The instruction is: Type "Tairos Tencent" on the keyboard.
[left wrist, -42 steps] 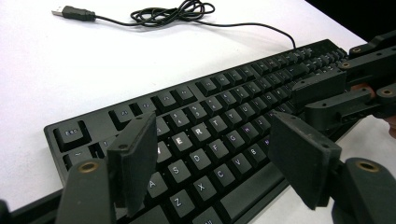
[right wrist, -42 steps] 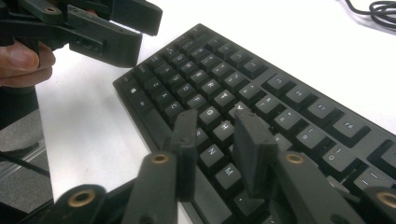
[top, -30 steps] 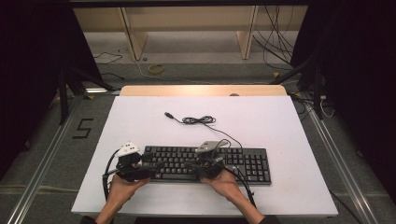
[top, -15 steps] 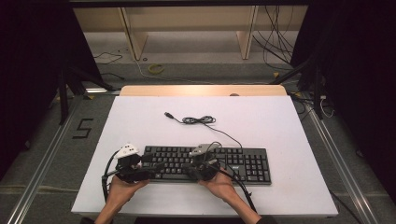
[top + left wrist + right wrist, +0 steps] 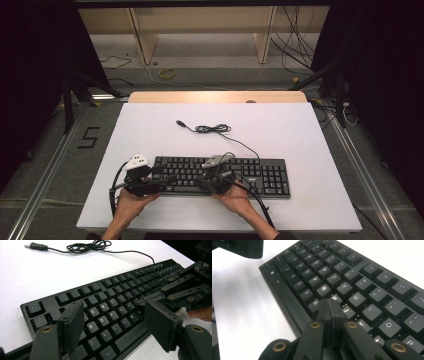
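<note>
A black keyboard lies near the front edge of the white table. Its cable is coiled behind it, with the USB plug free on the table. My left gripper is open over the left end of the keyboard; its jaws straddle the letter keys with nothing between them. My right gripper is shut, and its tip rests on or just above the H and J keys of the keyboard. In the left gripper view the right gripper reaches in from the right.
A wooden strip borders the table's far edge. Beyond it are wooden shelf legs and loose cables on the floor. Metal rails run along both sides of the table. The left gripper's body shows at the right gripper view's top left.
My right gripper has shifted a little to the left along the keyboard. The left gripper and the keyboard have stayed where they were.
</note>
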Available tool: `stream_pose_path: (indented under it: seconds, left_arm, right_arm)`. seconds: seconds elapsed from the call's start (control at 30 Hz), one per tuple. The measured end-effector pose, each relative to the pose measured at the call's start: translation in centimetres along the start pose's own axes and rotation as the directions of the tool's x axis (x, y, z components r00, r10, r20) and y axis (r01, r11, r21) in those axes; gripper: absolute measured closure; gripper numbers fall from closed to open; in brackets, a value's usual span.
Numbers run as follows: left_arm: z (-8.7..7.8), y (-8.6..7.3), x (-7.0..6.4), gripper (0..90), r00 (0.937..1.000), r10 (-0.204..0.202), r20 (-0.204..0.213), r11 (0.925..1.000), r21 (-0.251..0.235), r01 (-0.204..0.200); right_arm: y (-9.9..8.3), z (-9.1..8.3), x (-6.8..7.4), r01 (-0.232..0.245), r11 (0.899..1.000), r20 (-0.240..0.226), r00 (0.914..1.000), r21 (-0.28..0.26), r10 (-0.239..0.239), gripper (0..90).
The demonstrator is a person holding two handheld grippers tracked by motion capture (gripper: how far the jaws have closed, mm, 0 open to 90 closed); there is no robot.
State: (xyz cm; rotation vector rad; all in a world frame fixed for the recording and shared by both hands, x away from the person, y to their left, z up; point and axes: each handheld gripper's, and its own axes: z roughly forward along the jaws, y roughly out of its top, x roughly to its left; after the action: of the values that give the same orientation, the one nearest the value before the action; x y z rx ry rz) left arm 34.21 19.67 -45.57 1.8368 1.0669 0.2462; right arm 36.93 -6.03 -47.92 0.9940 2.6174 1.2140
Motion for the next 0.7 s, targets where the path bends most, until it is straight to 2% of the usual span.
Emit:
stream_pose_path:
  seconds: [0.37, 0.43, 0.63, 0.7]
  left_arm:
    - [0.1, -0.1, 0.1, 32.6, 1.0, 0.002, -0.001, 1.0, 0.003, -0.002]
    - [0.2, -0.1, 0.1, 32.7, 1.0, 0.002, -0.001, 1.0, 0.003, -0.002]
    - [0.5, -0.3, 0.2, 33.7, 1.0, 0.004, 0.003, 0.9999, 0.013, -0.004]
    - [0.5, -0.3, 0.1, 35.1, 0.9999, 0.014, 0.008, 0.9998, 0.014, -0.014]
  right_arm:
    - [-0.2, 0.1, 0.0, -0.002, 1.0, 0.0, 1.0, 0.003, 0.002, 89.8]
    - [-0.2, -0.1, -0.1, -0.008, 1.0, -0.007, 0.9999, -0.004, 0.008, 87.4]
    - [0.2, -1.4, -0.6, -0.039, 0.997, -0.028, 0.9989, -0.073, 0.037, 75.6]
    - [0.3, -1.8, -0.8, -0.044, 0.995, -0.029, 0.9987, -0.09, 0.042, 66.3]
